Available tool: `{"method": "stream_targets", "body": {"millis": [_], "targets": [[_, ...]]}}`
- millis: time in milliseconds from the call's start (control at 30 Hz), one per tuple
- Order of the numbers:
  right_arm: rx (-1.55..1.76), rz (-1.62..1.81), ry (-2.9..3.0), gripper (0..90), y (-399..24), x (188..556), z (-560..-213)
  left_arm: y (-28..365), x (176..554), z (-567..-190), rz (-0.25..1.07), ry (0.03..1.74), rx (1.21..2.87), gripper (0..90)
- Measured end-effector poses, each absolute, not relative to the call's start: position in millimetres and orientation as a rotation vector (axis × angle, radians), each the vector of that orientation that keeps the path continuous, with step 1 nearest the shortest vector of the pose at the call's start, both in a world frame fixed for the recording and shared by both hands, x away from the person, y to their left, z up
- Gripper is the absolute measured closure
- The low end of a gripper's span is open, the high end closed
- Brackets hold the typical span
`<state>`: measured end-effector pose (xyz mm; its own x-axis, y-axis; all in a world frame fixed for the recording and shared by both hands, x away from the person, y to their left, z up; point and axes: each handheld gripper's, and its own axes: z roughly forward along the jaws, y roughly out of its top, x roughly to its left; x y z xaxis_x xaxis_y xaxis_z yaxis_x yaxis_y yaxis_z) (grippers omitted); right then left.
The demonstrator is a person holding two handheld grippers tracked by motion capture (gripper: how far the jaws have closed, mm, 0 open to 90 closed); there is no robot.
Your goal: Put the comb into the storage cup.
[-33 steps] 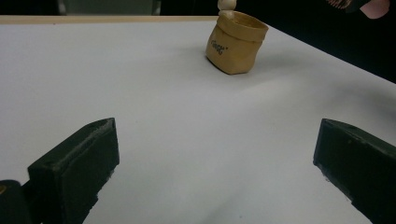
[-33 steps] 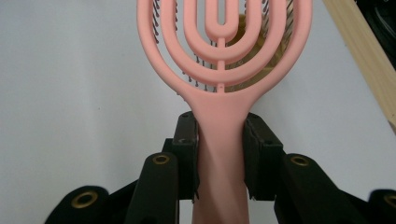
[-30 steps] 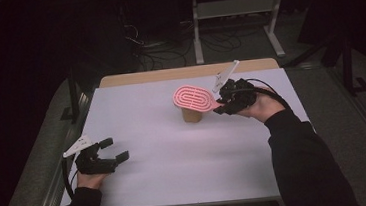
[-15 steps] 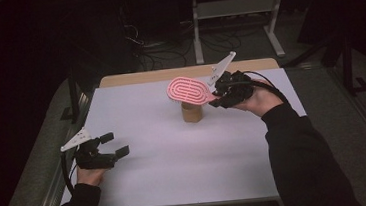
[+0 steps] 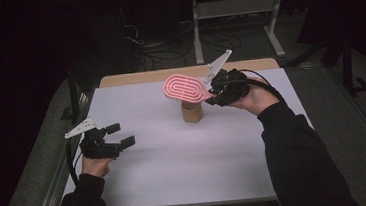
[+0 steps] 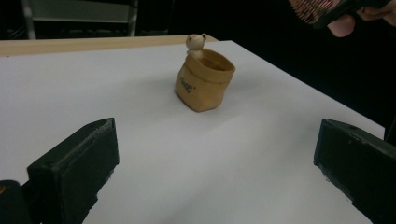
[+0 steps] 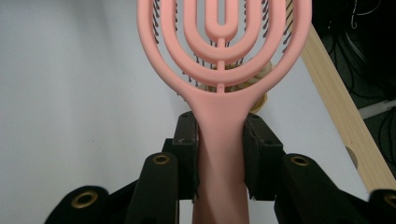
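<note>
The right tool (image 5: 213, 91) clamps the handle of a pink oval plastic hairbrush with a looped open-work head (image 5: 183, 88), holding it in the air just above a small tan sack-shaped holder with a little bear figure on its rim (image 5: 192, 111). That holder stands on the white worktop (image 5: 177, 174), toward its far side. The step in hand looks like standing the brush in the holder. To do it well, the brush should be turned upright over the mouth, lowered slowly, and let go only once it rests inside, since so small a holder may tip under a sideways push. The left tool (image 5: 116, 138), jaws wide apart and gripping nothing, waits well to the near left of the holder and could steady it.

The left gripper view shows the holder's open mouth (image 6: 215, 60), the bear (image 6: 195, 42) and dark lettering on its side. The right gripper view shows the jaws pinching the handle (image 7: 219, 154) on both sides, with dark bristles behind the loops.
</note>
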<state>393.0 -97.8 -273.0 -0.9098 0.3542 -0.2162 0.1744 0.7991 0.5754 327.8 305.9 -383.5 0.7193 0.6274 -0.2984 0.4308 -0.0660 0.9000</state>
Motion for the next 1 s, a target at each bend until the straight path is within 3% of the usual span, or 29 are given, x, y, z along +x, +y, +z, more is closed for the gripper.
{"method": "stream_targets", "body": {"millis": [1000], "targets": [[0.32, 0.873, 2.661, 68.1, -59.6, 392.1, -272.8, 260.1, 354.8, -336.0, 0.136, 0.796, 1.626, 1.3]]}}
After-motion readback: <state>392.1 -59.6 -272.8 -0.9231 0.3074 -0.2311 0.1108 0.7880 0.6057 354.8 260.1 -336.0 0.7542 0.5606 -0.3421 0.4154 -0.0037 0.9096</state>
